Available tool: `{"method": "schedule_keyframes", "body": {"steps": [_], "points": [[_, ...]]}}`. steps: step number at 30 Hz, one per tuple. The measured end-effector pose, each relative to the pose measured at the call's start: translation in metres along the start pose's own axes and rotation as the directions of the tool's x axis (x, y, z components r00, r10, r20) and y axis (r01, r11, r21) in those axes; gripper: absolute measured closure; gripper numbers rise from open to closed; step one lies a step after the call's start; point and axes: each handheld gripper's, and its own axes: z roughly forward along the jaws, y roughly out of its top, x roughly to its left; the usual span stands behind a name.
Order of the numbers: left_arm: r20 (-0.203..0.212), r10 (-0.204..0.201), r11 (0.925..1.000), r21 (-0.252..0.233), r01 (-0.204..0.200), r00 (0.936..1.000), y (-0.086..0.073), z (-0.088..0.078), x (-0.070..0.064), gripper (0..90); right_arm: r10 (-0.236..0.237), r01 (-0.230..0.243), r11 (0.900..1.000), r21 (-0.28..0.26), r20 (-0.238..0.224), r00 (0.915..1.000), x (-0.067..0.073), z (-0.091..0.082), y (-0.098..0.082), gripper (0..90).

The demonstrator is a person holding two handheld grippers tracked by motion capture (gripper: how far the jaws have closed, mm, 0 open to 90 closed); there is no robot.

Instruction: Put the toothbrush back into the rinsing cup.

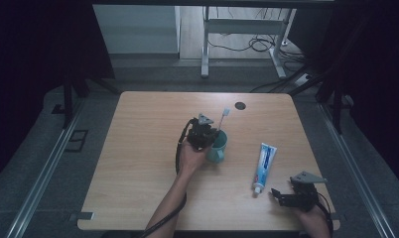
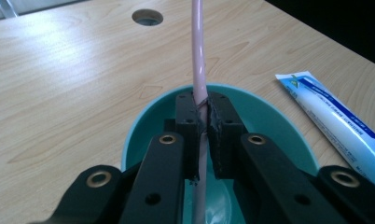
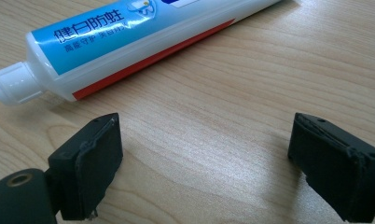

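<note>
A teal cup (image 1: 218, 145) stands near the middle of the wooden table (image 1: 138, 163). My left gripper (image 1: 211, 135) hovers at the cup's rim, shut on the pale pink handle of a toothbrush (image 1: 222, 120) whose white head points up and away. In the left gripper view the pads (image 2: 189, 122) squeeze the toothbrush handle (image 2: 198, 56) above the cup's teal inside (image 2: 274, 126). A blue and white toothpaste tube (image 1: 264, 166) lies flat to the right, cap toward me. My right gripper (image 1: 282, 196) rests low at the front right, open, just short of the toothpaste tube (image 3: 129, 32) and its cap.
A round cable hole (image 1: 240, 105) sits near the table's far edge. Beyond the table stand a desk frame (image 1: 242, 44) and floor cables. Dark curtains hang on both sides. Bare wood spreads left of the cup.
</note>
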Motion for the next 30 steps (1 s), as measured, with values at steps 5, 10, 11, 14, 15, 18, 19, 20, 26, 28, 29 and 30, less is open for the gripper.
{"method": "schedule_keyframes", "body": {"steps": [5, 10, 11, 14, 15, 18, 19, 20, 26, 28, 29, 30], "points": [[-0.003, -0.009, 0.9999, 0.014, 0.009, 1.0000, -0.0015, 0.0019, 0.0005, 83.1, 0.000, 0.000, 1.000, 0.000, 0.000, 1.0000, 0.0000, 0.0000, 0.0000, 10.0], [-0.001, -0.021, 0.9993, 0.029, 0.021, 0.9998, -0.0022, 0.0032, 0.0020, 83.0, -0.001, 0.001, 1.000, 0.000, 0.000, 1.0000, 0.0000, 0.0001, 0.0000, 10.0], [-0.001, -0.023, 0.9992, 0.033, 0.023, 0.9997, -0.0022, 0.0034, 0.0023, 83.0, 0.000, 0.000, 1.000, 0.000, 0.000, 1.0000, 0.0000, 0.0000, 0.0000, 10.0], [0.003, -0.032, 0.9988, 0.038, 0.031, 0.9995, -0.0022, 0.0039, 0.0028, 82.9, 0.000, 0.000, 1.000, 0.000, 0.000, 1.0000, 0.0000, 0.0000, 0.0000, 10.0], [0.004, -0.034, 0.9986, 0.042, 0.034, 0.9994, -0.0022, 0.0040, 0.0029, 82.9, 0.000, 0.000, 1.000, 0.000, 0.000, 1.0000, 0.0000, 0.0000, 0.0000, 10.0], [0.009, -0.036, 0.9979, 0.053, 0.035, 0.9993, -0.0016, 0.0044, 0.0033, 82.7, 0.000, 0.000, 1.000, 0.000, 0.000, 1.0000, 0.0000, 0.0000, 0.0000, 10.0], [0.011, -0.035, 0.9977, 0.058, 0.034, 0.9993, -0.0014, 0.0046, 0.0034, 82.7, 0.000, 0.000, 1.000, 0.000, 0.000, 1.0000, 0.0000, 0.0000, 0.0000, 10.0], [0.011, -0.034, 0.9976, 0.061, 0.034, 0.9994, -0.0012, 0.0046, 0.0035, 82.6, -0.001, 0.001, 1.000, 0.000, 0.000, 1.0000, 0.0000, 0.0001, 0.0000, 10.0], [0.016, -0.032, 0.9972, 0.069, 0.031, 0.9994, -0.0008, 0.0050, 0.0034, 78.2, 0.000, 0.000, 1.000, 0.000, 0.000, 1.0000, 0.0000, 0.0000, 0.0000, 10.0], [0.014, -0.030, 0.9971, 0.070, 0.029, 0.9995, -0.0007, 0.0048, 0.0027, 76.4, -0.001, 0.001, 1.000, -0.001, 0.000, 1.0000, 0.0000, 0.0001, 0.0000, 10.0], [0.011, -0.028, 0.9973, 0.069, 0.027, 0.9996, -0.0007, 0.0048, 0.0023, 75.6, 0.000, 0.000, 1.000, 0.000, 0.000, 1.0000, 0.0000, 0.0000, 0.0000, 10.0], [0.009, -0.025, 0.9973, 0.069, 0.024, 0.9997, -0.0005, 0.0045, 0.0020, 74.6, 0.000, 0.000, 1.000, 0.000, 0.000, 1.0000, 0.0000, 0.0000, 0.0000, 10.0]]}}
